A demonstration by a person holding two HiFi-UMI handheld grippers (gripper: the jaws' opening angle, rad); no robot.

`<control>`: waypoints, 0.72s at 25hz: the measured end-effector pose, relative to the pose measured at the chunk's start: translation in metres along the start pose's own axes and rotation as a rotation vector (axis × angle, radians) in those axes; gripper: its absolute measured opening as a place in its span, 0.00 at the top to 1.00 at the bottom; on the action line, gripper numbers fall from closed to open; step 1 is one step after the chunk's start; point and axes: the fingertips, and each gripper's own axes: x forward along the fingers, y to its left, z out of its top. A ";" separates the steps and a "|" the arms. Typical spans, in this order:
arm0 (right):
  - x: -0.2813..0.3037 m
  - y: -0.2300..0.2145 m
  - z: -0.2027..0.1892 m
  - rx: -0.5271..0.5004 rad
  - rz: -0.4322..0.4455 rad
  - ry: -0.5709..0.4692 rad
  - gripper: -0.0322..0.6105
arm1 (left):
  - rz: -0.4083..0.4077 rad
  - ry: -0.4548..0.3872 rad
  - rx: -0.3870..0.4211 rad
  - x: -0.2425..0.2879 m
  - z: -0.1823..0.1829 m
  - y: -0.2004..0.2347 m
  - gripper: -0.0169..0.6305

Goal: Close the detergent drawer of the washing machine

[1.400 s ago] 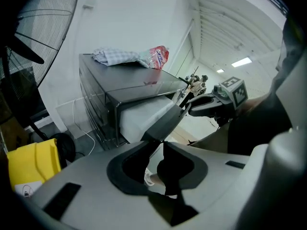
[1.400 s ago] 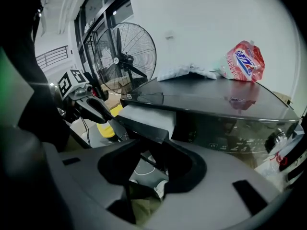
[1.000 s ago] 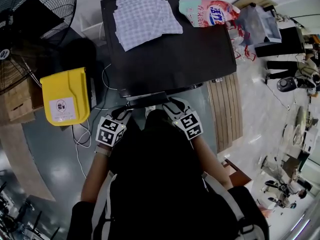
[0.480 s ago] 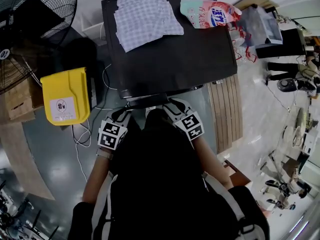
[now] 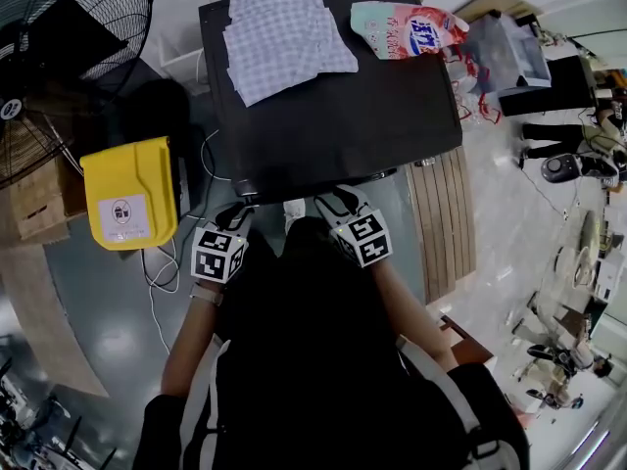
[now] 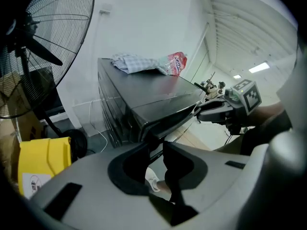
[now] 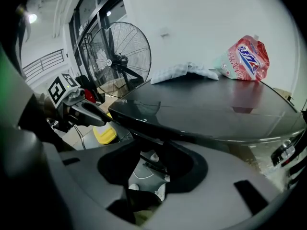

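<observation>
The black washing machine (image 5: pixel 333 116) fills the upper middle of the head view. At its front edge a dark drawer front (image 5: pixel 289 191) lies almost flush between my two grippers. My left gripper (image 5: pixel 235 213) reaches that edge from the left. In the left gripper view its jaws (image 6: pixel 154 150) stand apart under the machine's front lip, and only floor and a shoe show in the gap. My right gripper (image 5: pixel 331 202) meets the edge from the right. Its jaws (image 7: pixel 151 159) are wide apart with nothing between them.
A checked cloth (image 5: pixel 284 37) and a pink detergent bag (image 5: pixel 411 27) lie on the machine's top. A yellow container (image 5: pixel 127 192) and a big standing fan (image 5: pixel 59 47) are on the left. Wooden slats (image 5: pixel 446 218) lie on the floor at the right, cables at the left.
Both grippers have crept up toward the machine's front edge. The dark drawer ledge that stuck out between them shows less now.
</observation>
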 end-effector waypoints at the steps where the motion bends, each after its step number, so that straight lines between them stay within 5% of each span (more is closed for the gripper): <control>1: 0.001 -0.001 0.001 0.014 -0.011 0.002 0.69 | 0.003 -0.001 -0.008 0.001 0.001 0.001 0.84; 9: 0.000 -0.005 -0.003 0.236 -0.054 -0.024 0.67 | 0.028 -0.030 -0.067 0.002 0.001 0.004 0.82; 18: -0.012 0.002 -0.012 0.253 -0.145 -0.017 0.64 | 0.084 -0.020 -0.117 -0.001 -0.007 0.002 0.81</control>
